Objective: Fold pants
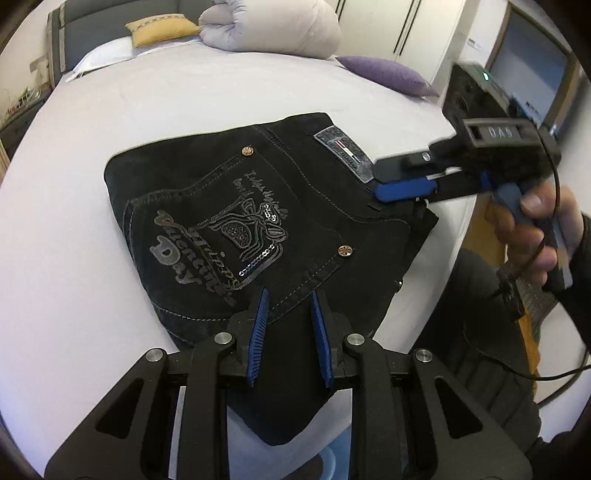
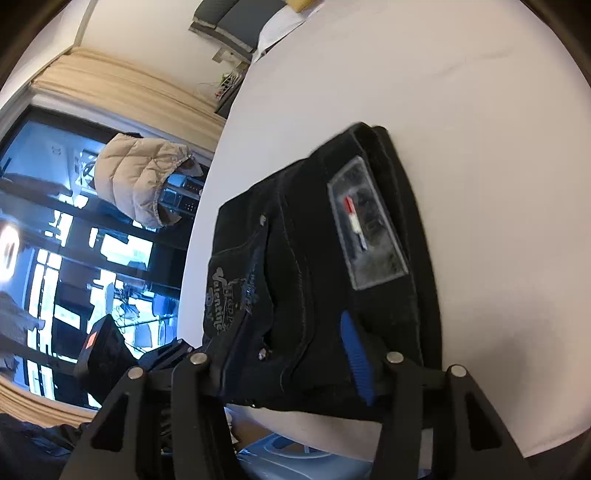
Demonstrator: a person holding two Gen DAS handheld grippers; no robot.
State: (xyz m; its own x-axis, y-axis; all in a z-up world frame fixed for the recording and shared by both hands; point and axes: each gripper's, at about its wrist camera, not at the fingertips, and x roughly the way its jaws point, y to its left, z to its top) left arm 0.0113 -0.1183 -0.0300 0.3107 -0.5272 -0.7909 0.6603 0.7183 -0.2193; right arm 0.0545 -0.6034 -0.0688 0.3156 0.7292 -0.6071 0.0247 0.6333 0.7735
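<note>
Black pants (image 1: 258,206) lie folded on the white bed (image 1: 110,110), back pocket embroidery and waistband label facing up. My left gripper (image 1: 289,295) sits at the near edge, its blue pads shut on a flap of the dark fabric that hangs down between them. At the right, a hand (image 1: 543,229) holds my right gripper (image 1: 384,179) over the waistband corner beside the label. In the right wrist view, the pants (image 2: 314,240) fill the middle and the right gripper (image 2: 291,332) stands open around their thick near edge. One blue pad (image 2: 354,358) shows; the other finger is hidden by the fabric.
A rolled duvet (image 1: 273,26), a yellow pillow (image 1: 159,31) and a purple pillow (image 1: 384,74) lie at the head of the bed. The bed's edge runs just right of the pants. A beige padded jacket (image 2: 144,181) hangs by the window.
</note>
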